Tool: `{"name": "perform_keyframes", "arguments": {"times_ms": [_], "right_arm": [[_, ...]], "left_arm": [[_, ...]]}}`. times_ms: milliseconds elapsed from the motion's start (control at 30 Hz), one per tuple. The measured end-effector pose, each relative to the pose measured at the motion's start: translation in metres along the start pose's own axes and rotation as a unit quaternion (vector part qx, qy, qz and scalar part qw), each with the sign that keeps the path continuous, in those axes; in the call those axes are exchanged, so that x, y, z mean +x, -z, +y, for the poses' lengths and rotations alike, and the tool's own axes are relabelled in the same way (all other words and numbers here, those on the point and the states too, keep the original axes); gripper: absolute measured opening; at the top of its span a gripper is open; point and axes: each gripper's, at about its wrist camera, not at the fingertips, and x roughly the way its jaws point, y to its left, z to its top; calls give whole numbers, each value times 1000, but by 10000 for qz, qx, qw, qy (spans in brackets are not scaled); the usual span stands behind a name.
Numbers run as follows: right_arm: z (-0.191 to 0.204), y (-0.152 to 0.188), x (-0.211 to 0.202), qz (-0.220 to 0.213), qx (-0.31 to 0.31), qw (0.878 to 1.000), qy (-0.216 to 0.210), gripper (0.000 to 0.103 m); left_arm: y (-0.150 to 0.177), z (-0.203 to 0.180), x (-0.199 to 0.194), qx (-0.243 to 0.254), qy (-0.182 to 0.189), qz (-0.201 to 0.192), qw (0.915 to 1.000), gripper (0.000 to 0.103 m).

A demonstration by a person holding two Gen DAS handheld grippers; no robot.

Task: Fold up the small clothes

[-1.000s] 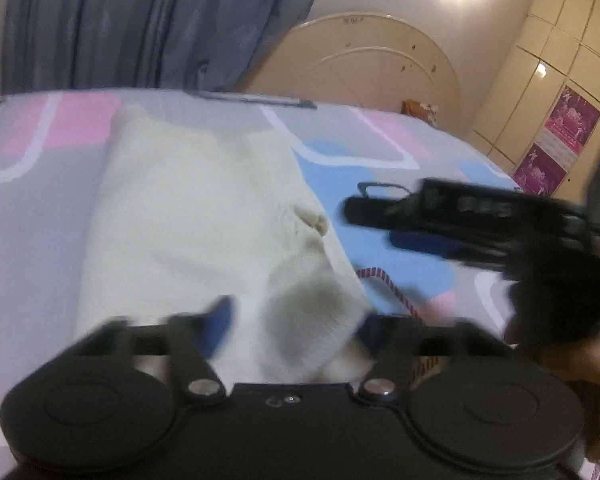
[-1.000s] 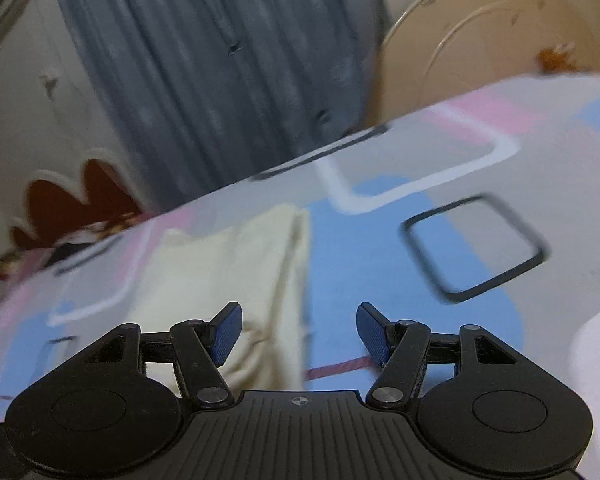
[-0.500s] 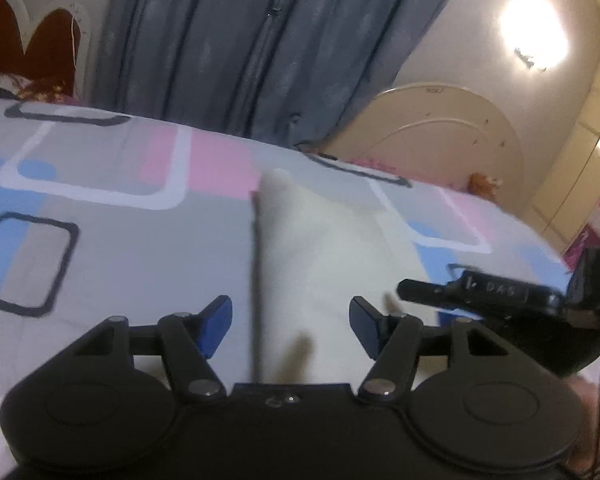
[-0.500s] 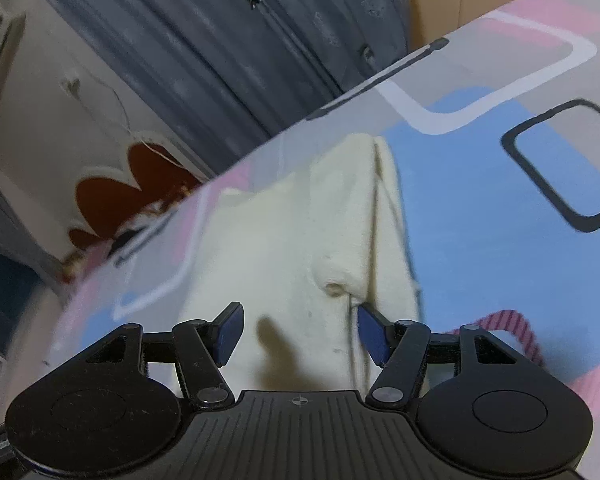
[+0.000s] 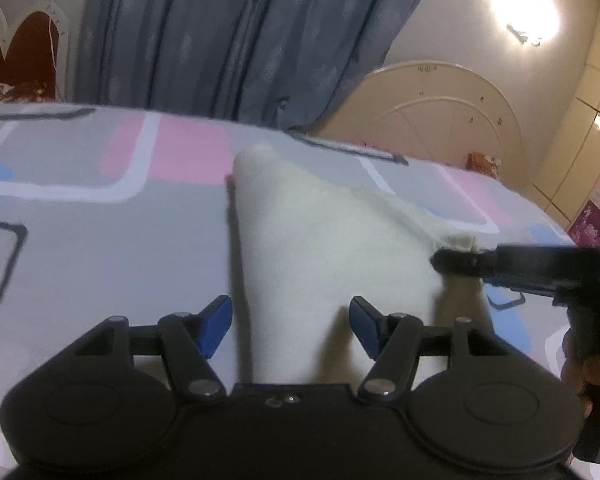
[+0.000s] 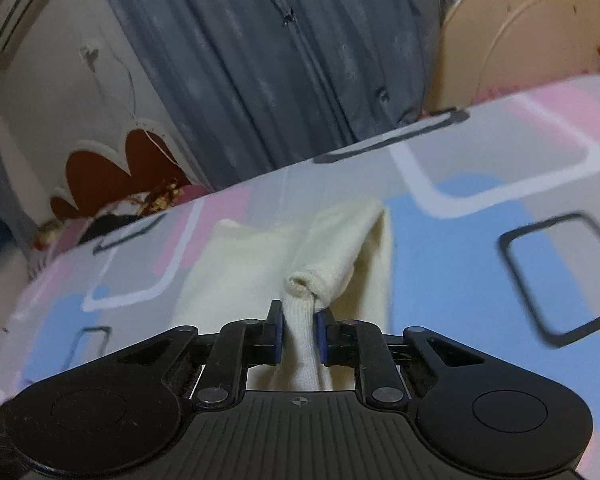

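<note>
The right gripper (image 6: 299, 334) has just pinched the cream top (image 5: 332, 240), lying on the bed (image 5: 100, 248). Now a fold can start. The left gripper (image 5: 290, 326) waits wide open, holding nothing, over the top.

Left gripper (image 5: 291, 320): my blue-padded fingers spread wide, gripping nothing, held low and level. Right gripper (image 6: 298, 330): my pads pressed together on a pinch of cream knit garment (image 6: 300, 344). From the left view, my right hand (image 5: 584, 364) grips its handle, seemingly bare-skinned, though edge blur limits certainty.
</note>
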Motion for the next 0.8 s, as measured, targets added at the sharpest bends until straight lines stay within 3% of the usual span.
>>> {"name": "perform_keyframes", "arguments": {"times_ms": [67, 133, 200, 300, 433, 533, 667, 800], "right_arm": [[-10, 9, 12, 312, 23, 9994, 163, 15], [-14, 16, 16, 316, 65, 9992, 222, 16], [-10, 17, 11, 255, 70, 9992, 283, 16], [-9, 16, -2, 127, 211, 9988, 428, 30], [2, 12, -31, -267, 131, 9988, 398, 30], [17, 11, -47, -348, 3, 9994, 88, 30], [29, 39, -42, 146, -130, 9998, -98, 30], [24, 70, -30, 593, -416, 9970, 273, 30]], "left_arm": [[7, 0, 11, -85, 33, 282, 9996, 63], [14, 3, 18, -213, 95, 527, 9983, 64], [15, 0, 16, -13, 49, 485, 9988, 64], [11, 3, 11, -145, 63, 527, 9985, 64], [2, 3, 0, -186, -48, 229, 9996, 64], [-8, -2, -4, -112, -124, 42, 9999, 64], [-14, -9, 15, -96, -301, 355, 9989, 64], [-2, -8, 27, -198, -333, 718, 9967, 66]]}}
